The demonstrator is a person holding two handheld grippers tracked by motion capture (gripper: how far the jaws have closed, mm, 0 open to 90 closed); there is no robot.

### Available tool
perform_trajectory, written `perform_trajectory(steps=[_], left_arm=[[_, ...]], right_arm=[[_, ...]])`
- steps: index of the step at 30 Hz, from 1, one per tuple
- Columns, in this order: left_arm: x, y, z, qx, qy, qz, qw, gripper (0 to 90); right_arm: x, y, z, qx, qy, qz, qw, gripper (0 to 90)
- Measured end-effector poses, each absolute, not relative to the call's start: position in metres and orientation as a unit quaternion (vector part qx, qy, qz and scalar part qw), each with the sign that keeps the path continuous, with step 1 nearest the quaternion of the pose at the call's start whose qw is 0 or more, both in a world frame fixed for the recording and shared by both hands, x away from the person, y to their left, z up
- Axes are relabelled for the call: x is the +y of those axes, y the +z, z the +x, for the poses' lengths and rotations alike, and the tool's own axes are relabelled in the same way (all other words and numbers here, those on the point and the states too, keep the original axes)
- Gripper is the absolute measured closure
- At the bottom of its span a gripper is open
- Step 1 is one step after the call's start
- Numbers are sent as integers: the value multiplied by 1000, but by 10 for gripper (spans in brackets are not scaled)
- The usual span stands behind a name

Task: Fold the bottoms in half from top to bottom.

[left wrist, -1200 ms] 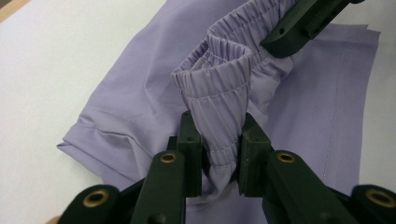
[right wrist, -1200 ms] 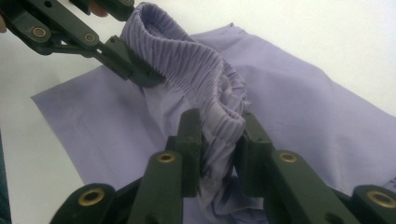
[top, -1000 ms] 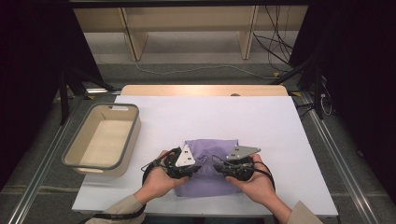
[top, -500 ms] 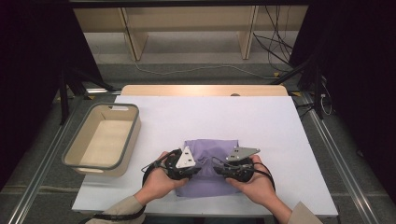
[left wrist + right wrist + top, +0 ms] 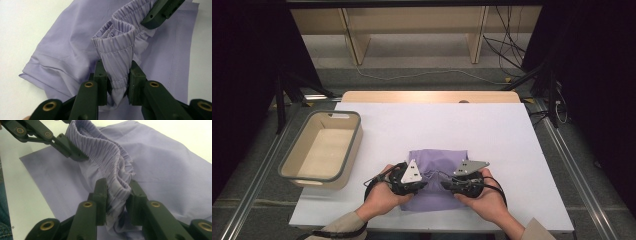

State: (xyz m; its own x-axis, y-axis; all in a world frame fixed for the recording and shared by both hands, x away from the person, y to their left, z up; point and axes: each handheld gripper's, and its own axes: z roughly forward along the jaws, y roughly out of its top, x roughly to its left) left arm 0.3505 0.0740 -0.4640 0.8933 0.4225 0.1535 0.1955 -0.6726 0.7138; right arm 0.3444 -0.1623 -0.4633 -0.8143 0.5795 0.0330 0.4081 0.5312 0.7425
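Observation:
A purple garment (image 5: pixel 437 172) with an elastic waistband lies on the white table (image 5: pixel 432 125) near its front edge. My left gripper (image 5: pixel 424 184) is shut on the gathered waistband (image 5: pixel 117 55), which bunches up between its jaws. My right gripper (image 5: pixel 445 185) is shut on the same waistband (image 5: pixel 110 162) a short way along. The two grippers face each other over the garment's front part, a hand behind each. In the left gripper view the other gripper's jaw tip sits at the top right on the band. The rest of the cloth (image 5: pixel 162 167) lies flat.
A beige tub (image 5: pixel 322 147) with a grey rim stands at the table's left side. The table's wooden far edge (image 5: pixel 427 96) runs along the back. Cables (image 5: pixel 512 55) and stand legs are on the floor beyond.

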Motion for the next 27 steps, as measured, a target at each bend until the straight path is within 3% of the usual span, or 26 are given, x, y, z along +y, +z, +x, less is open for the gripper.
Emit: perform_trajectory(steps=[17,22,27], left_arm=[[78,-468,345,166,142,909,355,657],[80,-467,344,171,137,909,355,609],[82,-464,341,185,109,909,358,499]], right_arm=[[-163,-469,340,876,381,280,99,665],[-165,-470,338,874,385,281,92,588],[-168,-470,336,870,393,286,84,482]])
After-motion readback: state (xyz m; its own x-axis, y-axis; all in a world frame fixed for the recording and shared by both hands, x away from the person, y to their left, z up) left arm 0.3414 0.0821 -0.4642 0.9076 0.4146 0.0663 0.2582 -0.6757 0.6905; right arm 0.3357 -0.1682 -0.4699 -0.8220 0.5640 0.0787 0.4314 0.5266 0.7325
